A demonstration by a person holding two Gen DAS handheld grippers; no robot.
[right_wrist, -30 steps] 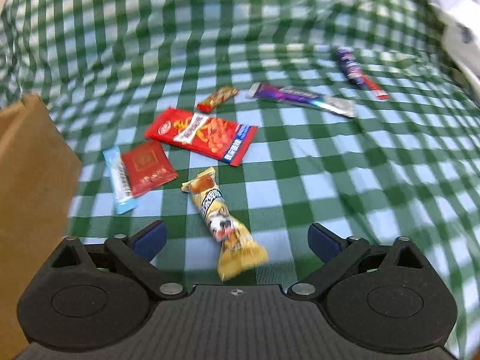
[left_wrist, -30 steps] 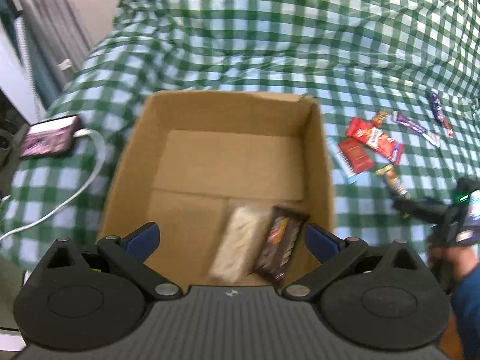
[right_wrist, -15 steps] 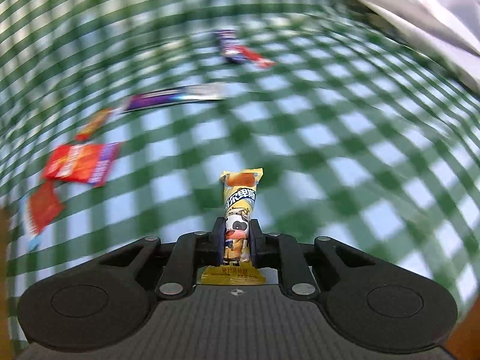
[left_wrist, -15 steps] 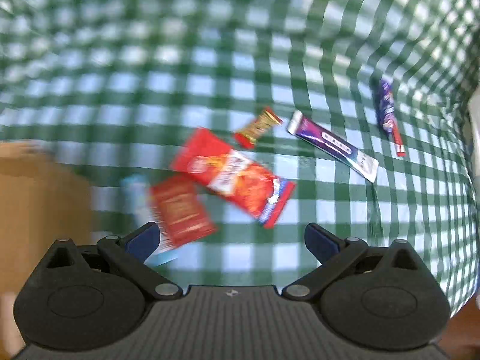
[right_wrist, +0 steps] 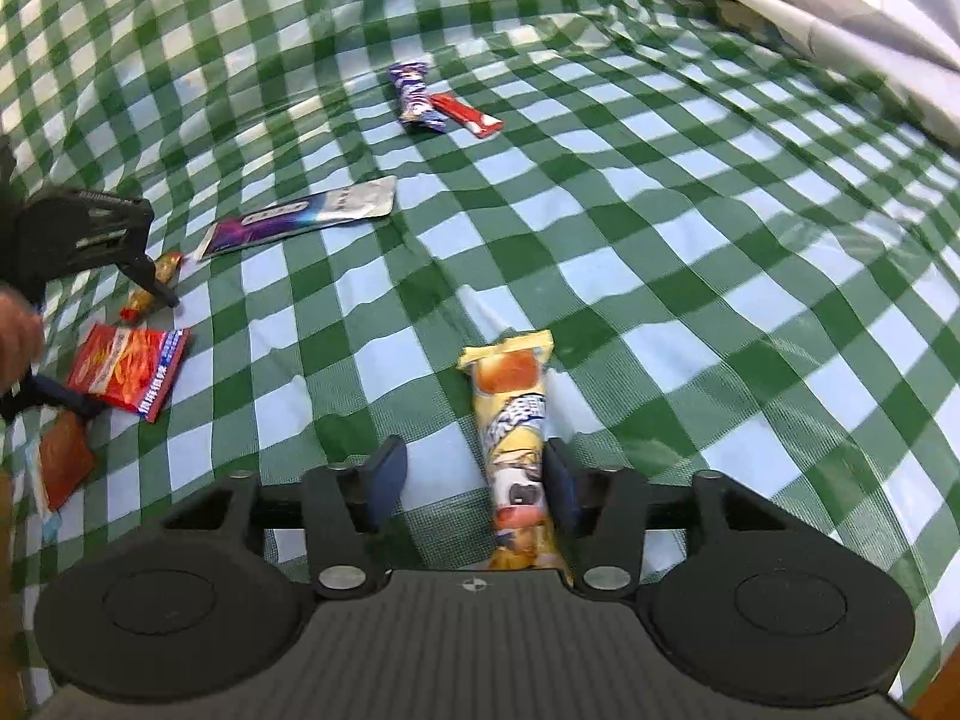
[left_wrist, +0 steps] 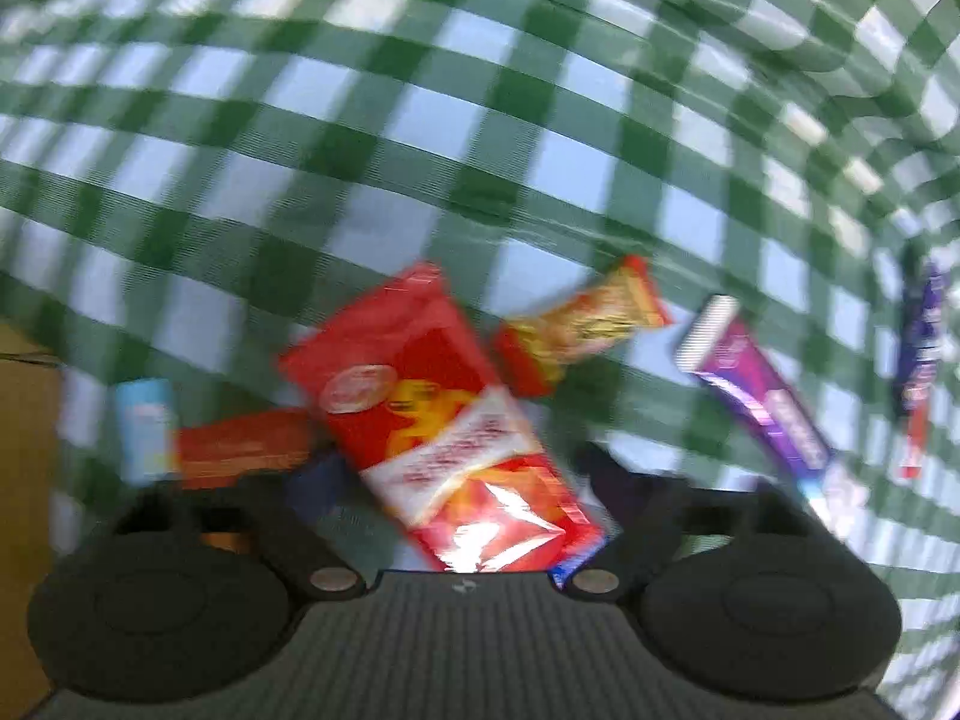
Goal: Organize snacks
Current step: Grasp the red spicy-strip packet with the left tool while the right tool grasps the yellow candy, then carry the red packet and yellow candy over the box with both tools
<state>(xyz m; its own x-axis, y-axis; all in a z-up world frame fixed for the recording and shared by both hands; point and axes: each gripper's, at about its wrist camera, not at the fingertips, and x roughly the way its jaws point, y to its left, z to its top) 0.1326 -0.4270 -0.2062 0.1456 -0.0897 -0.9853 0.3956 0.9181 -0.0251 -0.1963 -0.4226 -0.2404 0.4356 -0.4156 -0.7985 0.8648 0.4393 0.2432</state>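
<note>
My left gripper (left_wrist: 462, 474) is open, low over a large red snack packet (left_wrist: 444, 426) that lies between its fingers on the green checked cloth; the view is blurred. The same gripper shows in the right wrist view (right_wrist: 90, 312) astride that packet (right_wrist: 129, 369). My right gripper (right_wrist: 471, 480) is open. A yellow snack bar (right_wrist: 516, 450) lies on the cloth between its fingers, against the right finger. A small orange candy (left_wrist: 585, 324), a purple packet (left_wrist: 762, 402) and a small red packet (left_wrist: 240, 447) lie close by.
The cardboard box edge (left_wrist: 24, 420) is at the far left of the left wrist view. A blue-and-red wrapper pair (right_wrist: 429, 99) lies farther back. A light blue packet (left_wrist: 144, 426) lies by the box. A white sheet (right_wrist: 840, 18) lies at the back right.
My left gripper swung from the box to the snack pile and dropped onto the red packet. My right gripper, shut on the yellow bar half a second ago, has opened, and the bar lies on the cloth.
</note>
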